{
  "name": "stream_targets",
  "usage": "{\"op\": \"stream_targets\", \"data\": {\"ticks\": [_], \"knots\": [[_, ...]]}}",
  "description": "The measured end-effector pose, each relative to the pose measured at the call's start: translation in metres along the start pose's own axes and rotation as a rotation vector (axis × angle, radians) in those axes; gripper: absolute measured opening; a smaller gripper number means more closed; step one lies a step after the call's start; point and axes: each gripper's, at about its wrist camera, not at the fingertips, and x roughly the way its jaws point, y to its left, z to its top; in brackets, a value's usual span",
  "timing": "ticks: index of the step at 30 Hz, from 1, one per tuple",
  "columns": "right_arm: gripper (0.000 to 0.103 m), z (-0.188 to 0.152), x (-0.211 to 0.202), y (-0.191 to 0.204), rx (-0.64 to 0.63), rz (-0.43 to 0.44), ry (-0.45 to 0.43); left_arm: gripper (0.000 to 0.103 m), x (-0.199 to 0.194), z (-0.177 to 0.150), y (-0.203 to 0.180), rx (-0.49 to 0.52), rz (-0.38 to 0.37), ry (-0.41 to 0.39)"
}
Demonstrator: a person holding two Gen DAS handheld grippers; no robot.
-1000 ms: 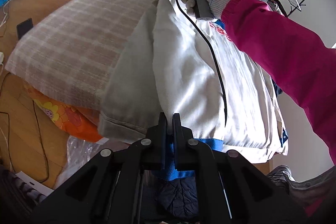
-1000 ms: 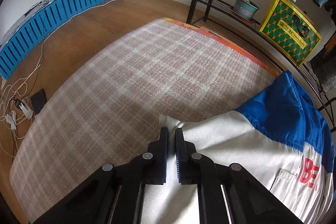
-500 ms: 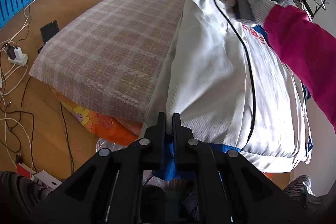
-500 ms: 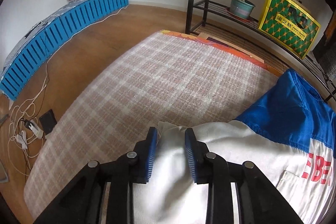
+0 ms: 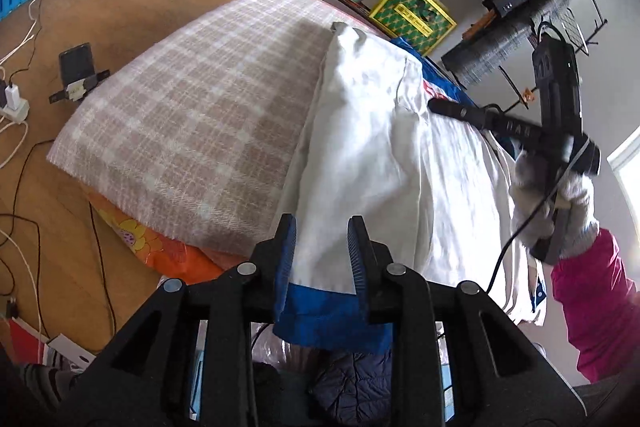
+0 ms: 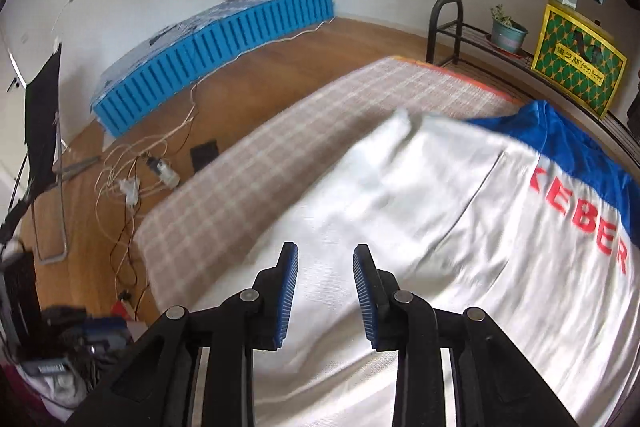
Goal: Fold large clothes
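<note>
Left gripper (image 5: 322,247): jaws opening, blue hem of the white-and-blue cotton shirt (image 5: 372,155) between its pads, unpressed. Right gripper (image 6: 326,283): jaws parted, empty, above the shirt. Shirt lies folded lengthwise on the beige checked blanket (image 5: 192,115). Right gloved hand (image 5: 556,211), magenta sleeve.

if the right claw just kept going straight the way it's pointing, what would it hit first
Most likely the white garment spread on the plaid blanket: the right claw hangs open above it, angled down. Depth is hard to judge.
</note>
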Motion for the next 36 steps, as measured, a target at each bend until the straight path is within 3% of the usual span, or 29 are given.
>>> {"op": "stream_targets", "data": {"ticks": [5, 9, 13, 20, 25, 29, 36], "knots": [[0.028, -0.065, 0.023, 0.019, 0.005, -0.013, 0.08, 0.025, 0.035, 0.002, -0.01, 0.04, 0.031, 0.073], [0.029, -0.099, 0.034, 0.025, -0.041, -0.087, 0.096, 0.025, 0.067, -0.007, -0.001, 0.063, 0.119, 0.167], [0.028, -0.102, 0.018, 0.023, -0.007, -0.088, 0.07, 0.025, 0.062, -0.007, -0.004, 0.1, 0.158, 0.138], [0.028, -0.11, -0.03, 0.024, 0.028, -0.059, -0.014, 0.025, 0.036, -0.004, 0.013, -0.007, 0.095, 0.082], [0.028, -0.082, -0.048, -0.008, 0.105, -0.073, -0.081, 0.025, 0.021, 0.002, -0.012, 0.031, 0.057, 0.048], [0.021, -0.041, -0.055, -0.051, 0.206, -0.079, -0.165, 0.025, 0.014, 0.009, -0.041, 0.087, 0.04, 0.012], [0.015, 0.038, -0.021, -0.121, 0.269, -0.134, -0.23, 0.025, 0.019, 0.028, -0.067, 0.14, 0.001, -0.037]]}}
